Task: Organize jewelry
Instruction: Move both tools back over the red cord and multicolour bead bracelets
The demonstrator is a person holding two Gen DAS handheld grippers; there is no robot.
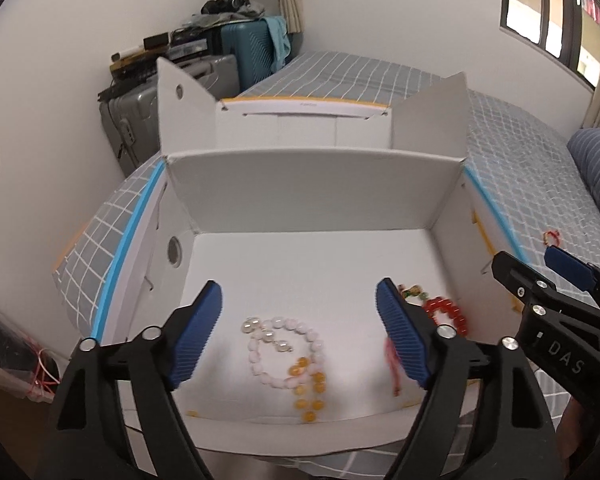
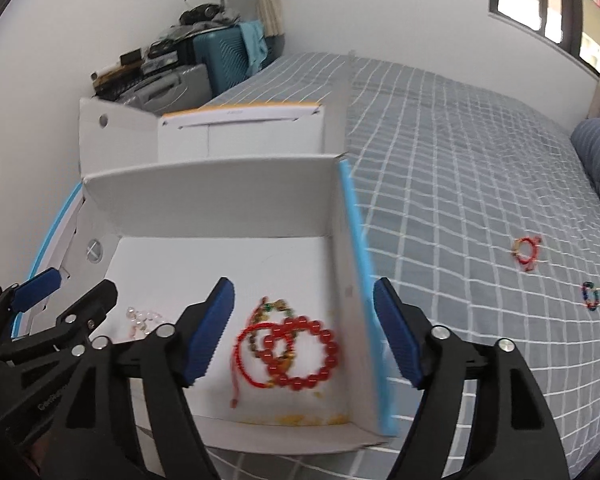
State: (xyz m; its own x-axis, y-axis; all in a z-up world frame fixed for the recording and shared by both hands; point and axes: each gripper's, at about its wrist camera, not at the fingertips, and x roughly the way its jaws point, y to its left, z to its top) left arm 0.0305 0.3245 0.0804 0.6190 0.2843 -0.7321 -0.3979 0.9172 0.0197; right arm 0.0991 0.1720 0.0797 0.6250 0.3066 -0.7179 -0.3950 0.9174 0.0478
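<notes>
A white open box [image 1: 312,200] [image 2: 220,200] sits on the bed. On its floor lie a pink and white bead bracelet [image 1: 288,348], an amber bead bracelet [image 1: 310,390] and a red bead bracelet [image 1: 448,310] [image 2: 304,350] tangled with a red cord. My left gripper [image 1: 300,336] hangs open above the pink and amber bracelets, touching neither. My right gripper [image 2: 304,334] is open above the red bracelets, its right finger outside the box's blue-edged wall; it also shows at the right of the left wrist view [image 1: 540,264]. A red cord bracelet [image 2: 526,254] [image 1: 551,237] and a dark beaded one [image 2: 591,297] lie on the bedspread.
The grey checked bedspread [image 2: 460,184] stretches to the right, with a blue striped pillow [image 2: 598,152] at its far edge. Box flaps [image 1: 184,100] stand up behind the box. Suitcases [image 1: 244,50] with clutter are stacked in the far corner by the wall.
</notes>
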